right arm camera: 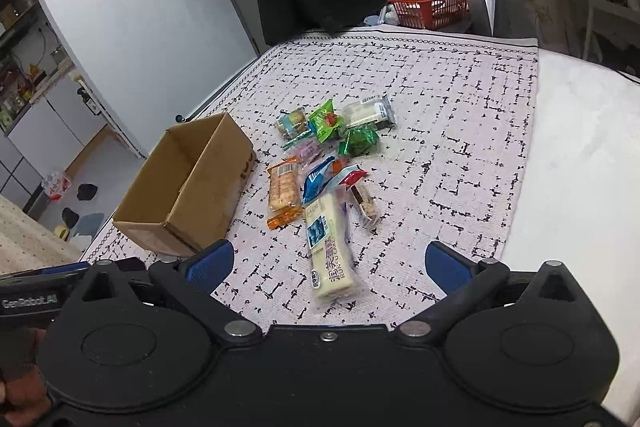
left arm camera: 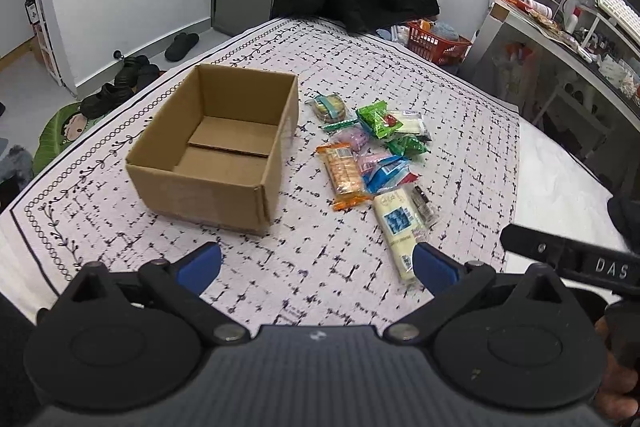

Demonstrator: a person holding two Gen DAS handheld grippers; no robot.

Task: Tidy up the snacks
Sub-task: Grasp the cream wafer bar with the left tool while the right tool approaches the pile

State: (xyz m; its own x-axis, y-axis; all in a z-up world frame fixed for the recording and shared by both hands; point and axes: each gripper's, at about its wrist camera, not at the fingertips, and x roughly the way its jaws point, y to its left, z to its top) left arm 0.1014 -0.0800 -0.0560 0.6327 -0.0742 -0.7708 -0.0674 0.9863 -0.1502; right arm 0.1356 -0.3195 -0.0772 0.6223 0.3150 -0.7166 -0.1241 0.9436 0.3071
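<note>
Patterned cloth (left arm camera: 360, 67) bears half-overlapped, perhaps ten, snacks (right arm camera: 320, 163); both tongs (left arm camera: 318, 263) (right arm camera: 328, 263) spread, empty.

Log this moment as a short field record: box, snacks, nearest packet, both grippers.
box: open cardboard box, nothing visible inside, standing on the patterned cloth
snacks: loose pile of packets on the cloth, beside the box, none in it
nearest packet: long cream packet, lying flat, closest to both grippers
left gripper: open, holding nothing, above the cloth
right gripper: open, holding nothing, cream packet's near end between its fingers
</note>
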